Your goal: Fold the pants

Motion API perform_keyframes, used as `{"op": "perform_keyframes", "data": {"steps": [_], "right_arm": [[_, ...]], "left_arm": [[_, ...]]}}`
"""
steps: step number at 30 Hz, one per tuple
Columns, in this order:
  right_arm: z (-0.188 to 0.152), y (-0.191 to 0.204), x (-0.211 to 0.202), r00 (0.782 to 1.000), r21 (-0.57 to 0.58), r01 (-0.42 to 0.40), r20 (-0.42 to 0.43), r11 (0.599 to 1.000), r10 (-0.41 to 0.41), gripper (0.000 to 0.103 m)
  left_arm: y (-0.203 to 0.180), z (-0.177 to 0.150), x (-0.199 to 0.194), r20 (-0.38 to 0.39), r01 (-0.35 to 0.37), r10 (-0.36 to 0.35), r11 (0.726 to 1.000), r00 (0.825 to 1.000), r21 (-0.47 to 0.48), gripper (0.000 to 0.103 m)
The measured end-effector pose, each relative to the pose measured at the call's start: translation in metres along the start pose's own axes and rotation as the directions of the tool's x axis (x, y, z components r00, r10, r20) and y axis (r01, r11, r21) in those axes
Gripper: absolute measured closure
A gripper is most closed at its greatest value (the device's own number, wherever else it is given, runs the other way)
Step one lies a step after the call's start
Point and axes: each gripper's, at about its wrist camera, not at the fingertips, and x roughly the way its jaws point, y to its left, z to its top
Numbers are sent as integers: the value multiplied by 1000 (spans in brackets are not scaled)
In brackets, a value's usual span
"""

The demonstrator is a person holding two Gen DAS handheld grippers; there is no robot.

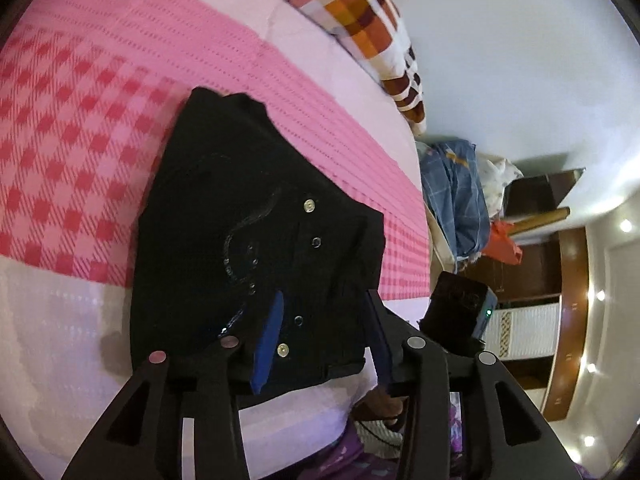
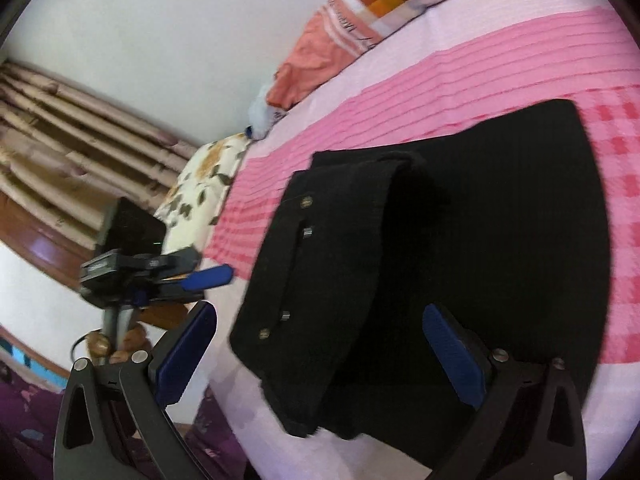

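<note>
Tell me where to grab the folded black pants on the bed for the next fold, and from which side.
Probably grip the black pants at the near waistband edge with the metal buttons, coming from the bed's near side. That edge lies thick and overhangs the pink bedspread toward both grippers, so a finger could slide under it.

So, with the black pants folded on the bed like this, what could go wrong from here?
1. The top flap of the black pants sits loosely, with a raised edge, so it may open again.
2. The left hand-held gripper has its open fingers astride the cloth; pulling back could drag a layer.
3. The pants lie near the edge of the bed, so a push might slide them off.
</note>
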Motion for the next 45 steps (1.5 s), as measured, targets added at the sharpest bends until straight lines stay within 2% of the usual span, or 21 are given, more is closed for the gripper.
{"op": "perform_keyframes", "data": {"steps": [2, 4, 7, 8, 11, 15, 22, 24, 26, 28, 31, 35, 37, 38, 39, 40, 41, 43, 45], "right_arm": [[2, 2, 5, 1000, -10, -23, -16, 1000, 23, 1], [4, -1, 8, 1000, -10, 1, -17, 1000, -1, 4], [6, -10, 8, 1000, 36, 3, -16, 999, -3, 15], [5, -9, 0, 1000, 29, 3, 1, 1000, -3, 15], [5, -7, -18, 997, -12, 69, 40, 998, -68, 15], [11, -22, -17, 993, 14, 116, 20, 993, -116, 15], [14, -16, 2, 998, -19, 54, -34, 998, -55, 13], [17, -19, 6, 998, 29, -44, -48, 999, 45, 13], [19, -21, 6, 995, 59, -86, -37, 995, 88, 13], [20, -23, 5, 998, 40, -51, -39, 998, 53, 13], [21, -21, 2, 998, -26, 61, -22, 998, -62, 16], [22, -15, 12, 996, -61, 61, -61, 996, -64, 13], [21, -9, 20, 995, -80, 28, -95, 996, -36, 13], [20, -6, 23, 994, -92, 29, -102, 995, -39, 17], [20, -4, 28, 992, -110, 45, -113, 993, -57, 35], [20, -5, 31, 989, -118, 76, -121, 990, -90, 49], [20, -11, 35, 983, -104, 107, -136, 989, -121, 72], [22, -24, 31, 989, -28, 75, -126, 997, -78, 79], [21, -24, 27, 989, -16, 85, -118, 996, -86, 84]], "left_arm": [[1, 1, 3, -4, 11, -11, 1000, 1000, -8, 59], [-1, -1, 4, -7, 13, -13, 1000, 1000, 1, 56], [-7, -2, 7, -17, 0, 0, 1000, 1000, 28, 54], [-8, -3, 8, -23, -8, 8, 999, 1000, 36, 54], [-10, -6, 4, -15, -18, 19, 998, 1000, 64, 53], [-10, -6, 6, -1, -53, 54, 993, 999, 102, 51], [-7, -9, 14, -25, -61, 64, 994, 998, 86, 49], [-4, -8, 16, -30, -63, 65, 995, 997, 71, 49], [-1, -8, 17, -35, -55, 56, 997, 998, 51, 49], [-1, -8, 17, -36, -58, 60, 997, 998, 46, 48], [-2, -8, 15, -32, -68, 70, 996, 997, 53, 46], [5, -6, 15, -34, -65, 66, 997, 997, 30, 44], [6, -6, 16, -36, -63, 64, 998, 997, 23, 44], [6, -6, 16, -35, -65, 66, 998, 997, 24, 44], [5, -6, 16, -32, -68, 69, 997, 997, 27, 44], [4, -6, 16, -31, -71, 71, 997, 997, 30, 44], [3, -7, 15, -30, -74, 75, 997, 997, 33, 44], [2, -7, 15, -30, -80, 81, 996, 996, 36, 43], [2, -8, 15, -25, -86, 87, 996, 996, 35, 43]]}}
